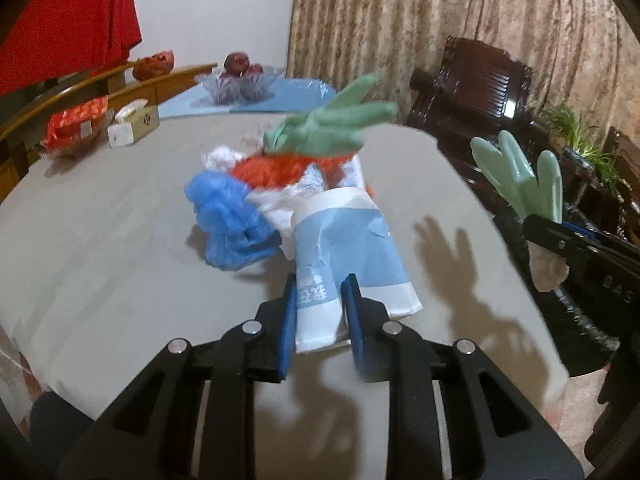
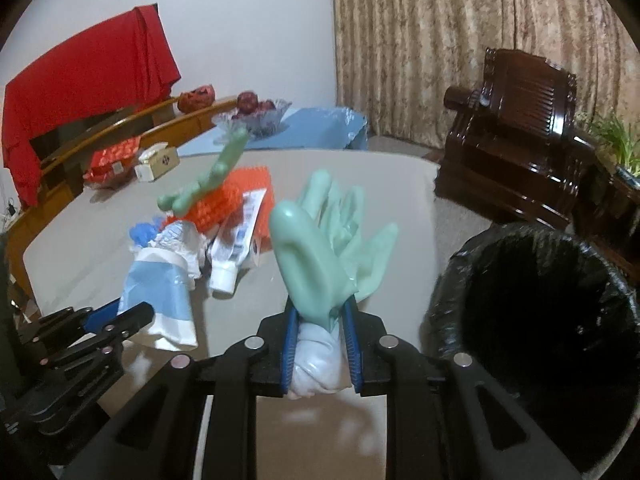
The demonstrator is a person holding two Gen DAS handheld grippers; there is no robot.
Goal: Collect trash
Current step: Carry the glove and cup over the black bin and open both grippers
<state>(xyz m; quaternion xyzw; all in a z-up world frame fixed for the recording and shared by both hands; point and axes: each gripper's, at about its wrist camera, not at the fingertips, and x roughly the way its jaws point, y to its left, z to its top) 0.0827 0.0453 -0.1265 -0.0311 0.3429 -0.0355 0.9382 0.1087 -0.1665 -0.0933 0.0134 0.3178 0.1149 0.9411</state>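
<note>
My right gripper (image 2: 320,316) is shut on the cuff of a pale green rubber glove (image 2: 320,240) and holds it above the table, left of a black-lined trash bin (image 2: 536,296). The glove also shows in the left wrist view (image 1: 524,176). My left gripper (image 1: 320,300) is closed around a blue-and-white paper cup (image 1: 348,252) lying on the grey table (image 1: 100,248). Behind it a trash pile holds a blue plastic bag (image 1: 228,220), an orange wrapper (image 1: 272,170), a second green glove (image 1: 336,124) and a toothpaste tube (image 2: 240,240).
A tissue box (image 1: 132,126) and a red packet (image 1: 76,126) sit at the table's far left. A glass fruit bowl (image 1: 240,80) stands on a blue mat behind. A dark wooden armchair (image 2: 520,120) and plants (image 2: 616,140) are to the right.
</note>
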